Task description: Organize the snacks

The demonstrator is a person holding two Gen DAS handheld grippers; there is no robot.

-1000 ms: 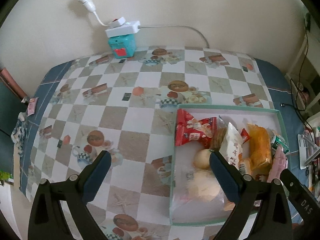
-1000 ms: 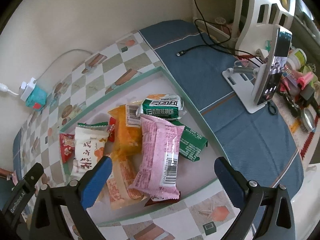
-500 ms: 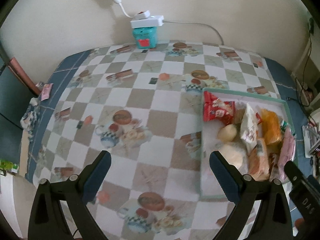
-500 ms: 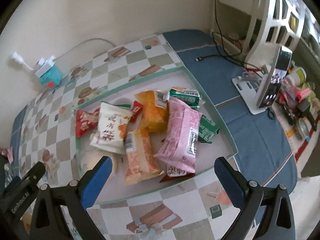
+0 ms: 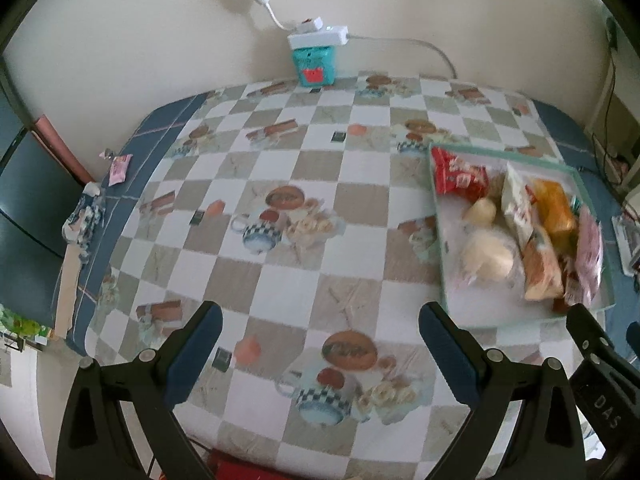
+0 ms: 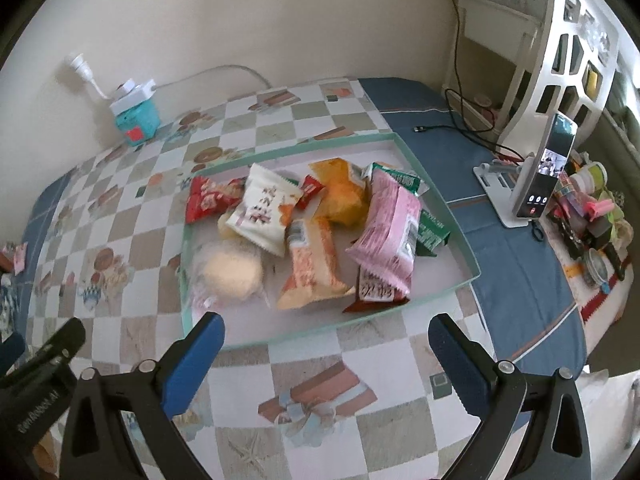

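Checked, picture-printed cloth covers the worktop; toward its right edge sits a shallow mint-rimmed white tray heaped with wrapped snacks, a pink plastic packet uppermost. Both the left hand-held gripper and right hand-held gripper hover spread wide, empty. Best approach: descend squarely over one top packet.

1. "DAS" stands in pale letters on the black gripper body at the lower right of the left wrist view.
2. The print on the snack packets in the tray is too blurred to read.
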